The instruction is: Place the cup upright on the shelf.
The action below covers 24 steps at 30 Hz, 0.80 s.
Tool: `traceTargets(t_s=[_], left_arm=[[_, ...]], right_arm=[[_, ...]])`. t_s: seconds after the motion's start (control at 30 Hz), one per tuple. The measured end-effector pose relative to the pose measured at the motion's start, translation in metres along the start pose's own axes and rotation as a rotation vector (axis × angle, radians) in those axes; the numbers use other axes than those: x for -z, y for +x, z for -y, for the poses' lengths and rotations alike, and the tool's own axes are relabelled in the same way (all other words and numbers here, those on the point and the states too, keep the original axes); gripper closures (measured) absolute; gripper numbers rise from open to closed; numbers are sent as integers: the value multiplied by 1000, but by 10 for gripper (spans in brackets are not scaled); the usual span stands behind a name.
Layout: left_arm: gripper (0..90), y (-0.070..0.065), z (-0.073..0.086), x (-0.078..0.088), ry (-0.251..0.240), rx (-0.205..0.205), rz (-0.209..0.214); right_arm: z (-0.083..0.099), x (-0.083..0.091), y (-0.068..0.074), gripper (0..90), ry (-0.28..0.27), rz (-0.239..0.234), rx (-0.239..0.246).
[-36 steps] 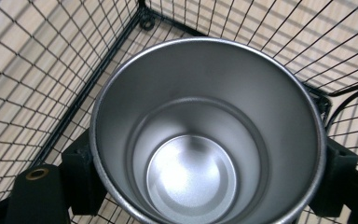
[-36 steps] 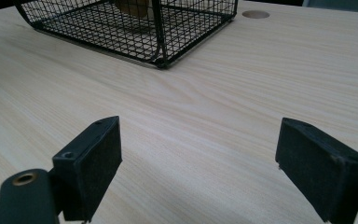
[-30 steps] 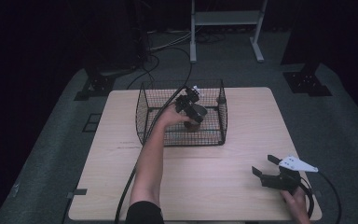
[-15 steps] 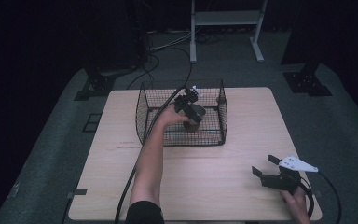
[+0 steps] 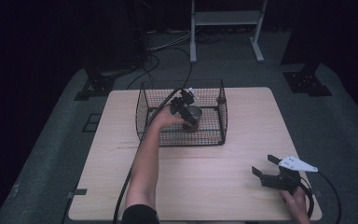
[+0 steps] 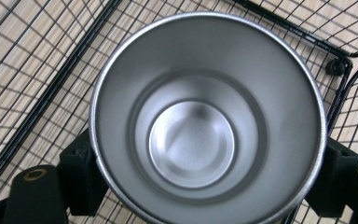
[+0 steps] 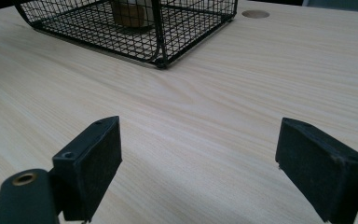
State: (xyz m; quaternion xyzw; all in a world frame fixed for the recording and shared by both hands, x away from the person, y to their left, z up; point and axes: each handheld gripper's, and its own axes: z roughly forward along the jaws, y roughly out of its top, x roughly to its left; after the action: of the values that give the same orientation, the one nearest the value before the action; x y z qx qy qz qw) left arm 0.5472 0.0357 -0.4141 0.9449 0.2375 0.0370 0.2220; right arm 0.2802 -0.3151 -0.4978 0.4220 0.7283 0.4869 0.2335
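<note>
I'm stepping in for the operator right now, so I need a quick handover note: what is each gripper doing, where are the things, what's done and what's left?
Left gripper: inside the wire basket, fingers on either side of the steel cup, which stands upright and empty; they look shut on it.
Right gripper: open, holding nothing, over the near right part of the table.
Done: cup grasped.
Left: whether the cup is going in or coming out of the basket cannot be told from this moment; release or lift accordingly.
</note>
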Motion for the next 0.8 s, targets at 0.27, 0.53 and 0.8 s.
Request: traceTargets(t_s=[0.27, 0.53, 0.8], left_arm=[[165, -5, 2, 2, 25, -22, -11], [160, -7, 3, 3, 28, -36, -18], [130, -7, 3, 7, 16, -31, -20]], right_arm=[[0, 0, 0, 136, 0, 2, -1], [0, 0, 0, 136, -1, 4, -5], [0, 0, -1, 136, -6, 1, -6]])
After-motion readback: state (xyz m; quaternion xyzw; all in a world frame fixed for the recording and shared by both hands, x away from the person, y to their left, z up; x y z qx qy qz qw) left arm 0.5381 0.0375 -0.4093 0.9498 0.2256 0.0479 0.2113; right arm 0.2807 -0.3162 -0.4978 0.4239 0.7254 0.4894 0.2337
